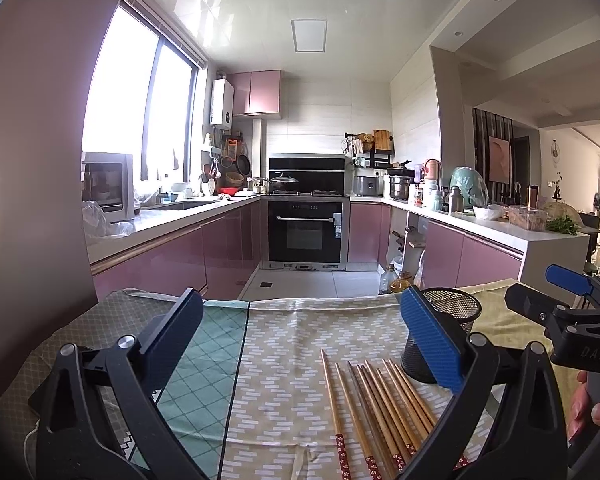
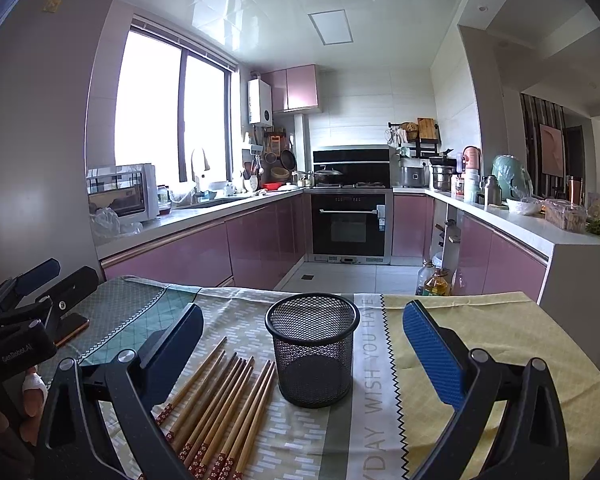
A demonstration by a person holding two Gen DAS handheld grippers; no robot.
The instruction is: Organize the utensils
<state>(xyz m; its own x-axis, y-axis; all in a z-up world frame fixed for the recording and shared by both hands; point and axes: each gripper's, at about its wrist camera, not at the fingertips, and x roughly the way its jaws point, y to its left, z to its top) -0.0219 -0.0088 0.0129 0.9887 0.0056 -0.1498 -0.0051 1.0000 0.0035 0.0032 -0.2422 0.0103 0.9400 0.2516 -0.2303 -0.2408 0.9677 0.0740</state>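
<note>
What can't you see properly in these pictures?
- Chopsticks: in the left wrist view, their patterned ends are cut off by the bottom edge and covered by the left gripper's fingers, so counting them is unsure.
- Mesh cup: in the right wrist view, its bottom inside is too dark to see.
- Tablecloth words: cut off, partly under the cup.
- Counter jars: too small to read.

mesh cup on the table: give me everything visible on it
The mesh cup is a round black holder of what looks like wire mesh, with a solid rim and base band. It stands upright and empty on the patterned tablecloth, just right of the chopsticks, apparently not touching them. Neither gripper touches it.
</note>
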